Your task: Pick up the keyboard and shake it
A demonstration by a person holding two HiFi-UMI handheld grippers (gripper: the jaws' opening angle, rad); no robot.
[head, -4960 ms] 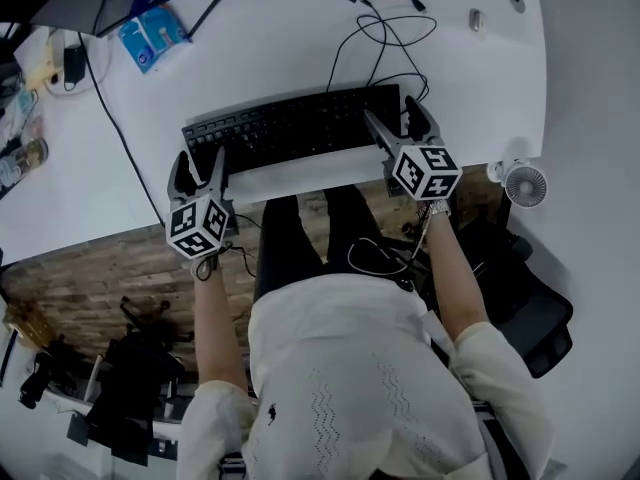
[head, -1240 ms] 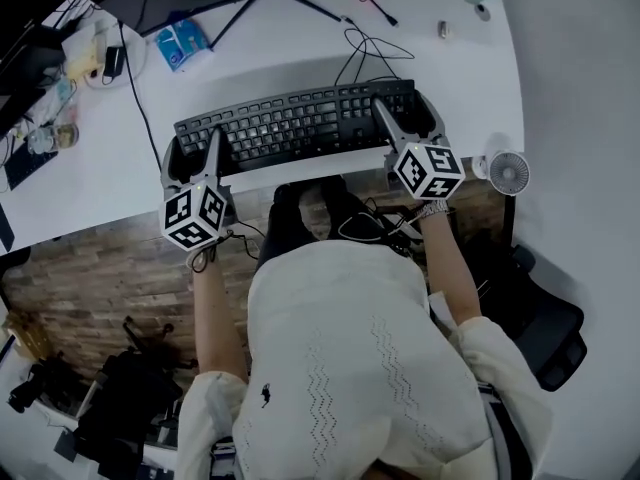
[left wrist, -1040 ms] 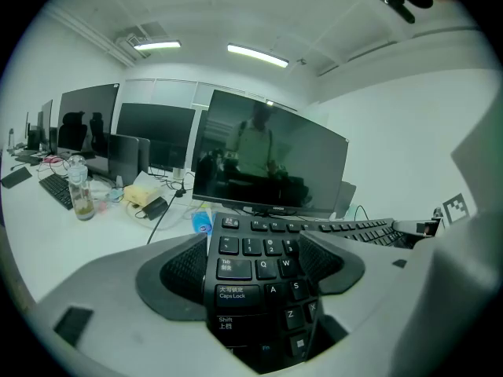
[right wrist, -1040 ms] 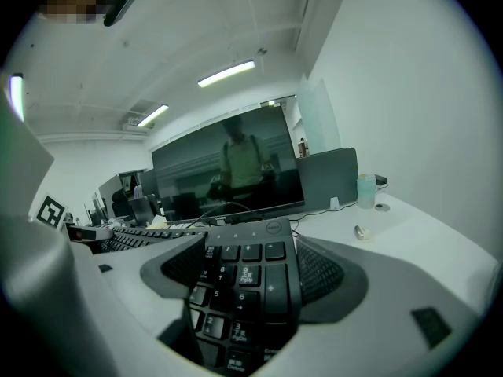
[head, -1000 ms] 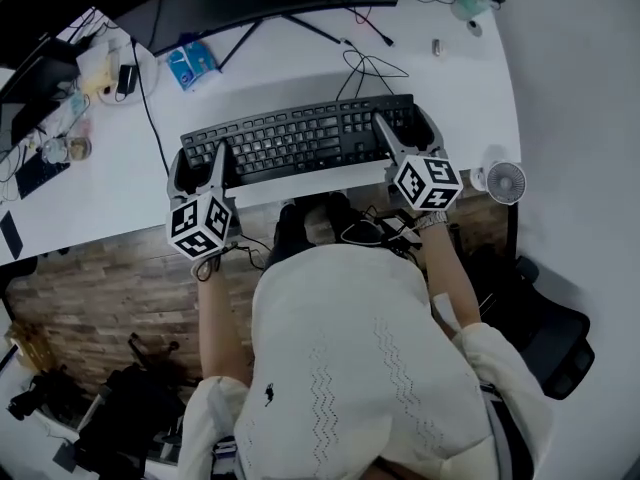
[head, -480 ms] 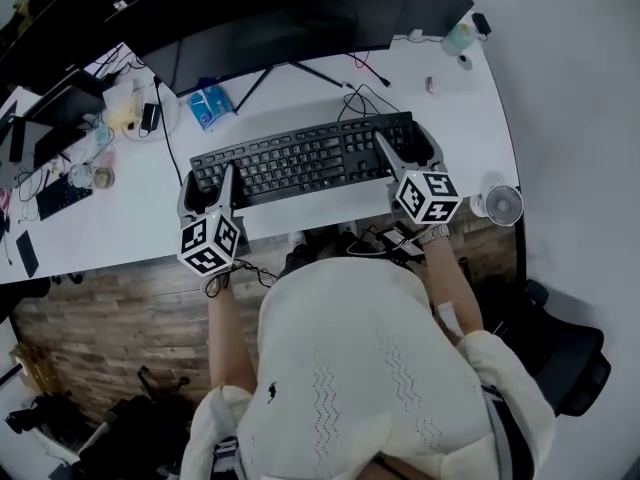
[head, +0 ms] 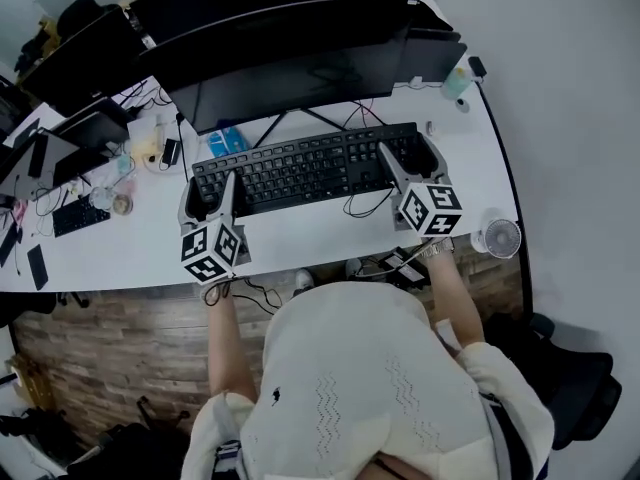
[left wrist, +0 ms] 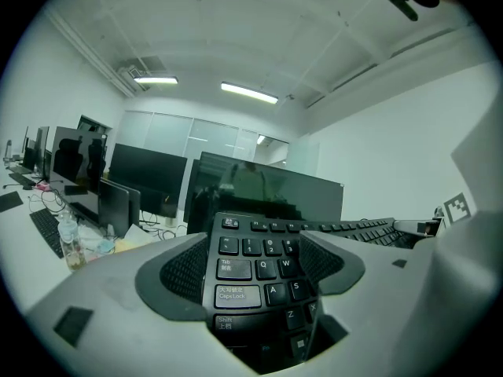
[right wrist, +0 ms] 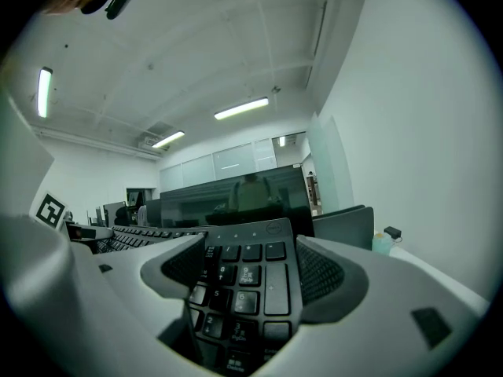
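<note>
As left tongs (head: 208, 188) and right tongs (head: 408, 154) clamp it, keyboard (head: 305, 168) has neared monitor (head: 300, 63).

Light: bright, even, from ceiling strip lights (left wrist: 248, 93).
Shadows: soft, faint.
Edges: strong fisheye bending, black corners.
Focus: mostly sharp.

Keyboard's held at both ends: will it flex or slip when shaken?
The keyboard looks like a rigid plastic slab, so it probably won't sag. The left hand-held gripper and right hand-held gripper clamp only its ends, so it might slip. Its loose cable will likely swing.
</note>
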